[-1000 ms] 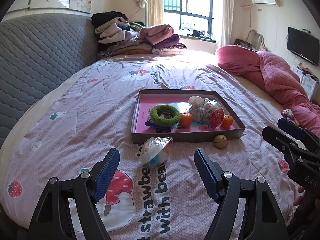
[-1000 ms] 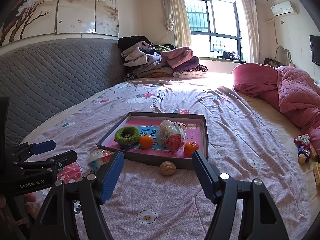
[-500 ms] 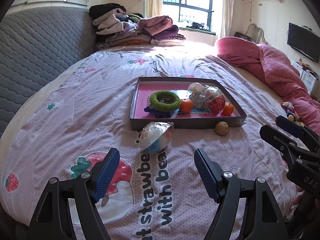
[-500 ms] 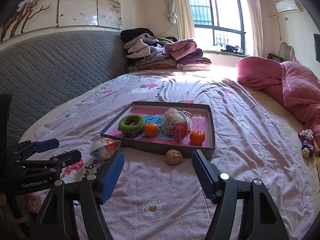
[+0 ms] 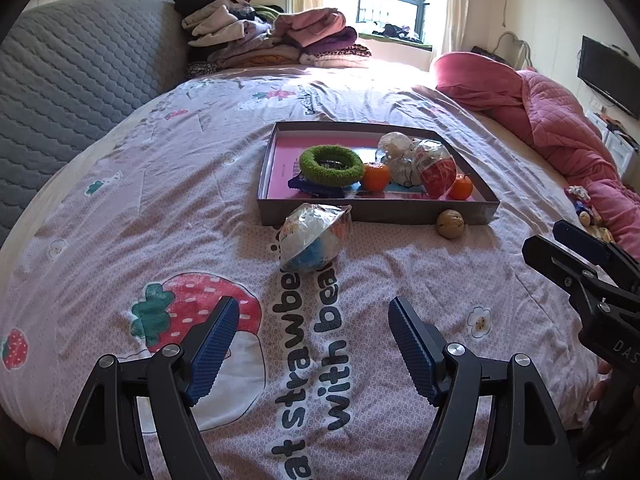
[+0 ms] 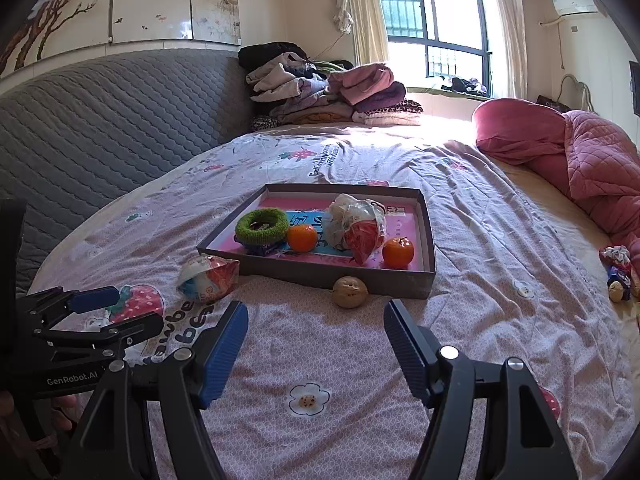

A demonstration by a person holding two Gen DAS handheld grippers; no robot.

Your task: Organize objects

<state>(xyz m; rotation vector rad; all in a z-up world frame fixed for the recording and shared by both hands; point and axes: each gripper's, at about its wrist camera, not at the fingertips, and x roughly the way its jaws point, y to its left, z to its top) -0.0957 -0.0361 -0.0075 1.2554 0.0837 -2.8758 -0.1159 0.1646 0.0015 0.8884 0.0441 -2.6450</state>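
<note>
Left claw [image 5: 312, 324] spread, wrapped ball [image 5: 314, 238] dead ahead; right claw [image 6: 316, 320] spread, walnut [image 6: 350, 291] ahead, probably touching tray [image 6: 344, 276].

Left claw [image 6: 96, 312] reads "GenRobot.AI"; bedsheet [image 5: 120, 200] perhaps "strawberry with bear".

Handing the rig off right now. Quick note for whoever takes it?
Left gripper: open, empty, facing the wrapped ball.
Right gripper: open, empty, facing the walnut.
Done: green ring, two oranges and the bagged bundle lie in the tray.
Left: wrapped ball and walnut are on the bedspread by the tray's near wall.
</note>
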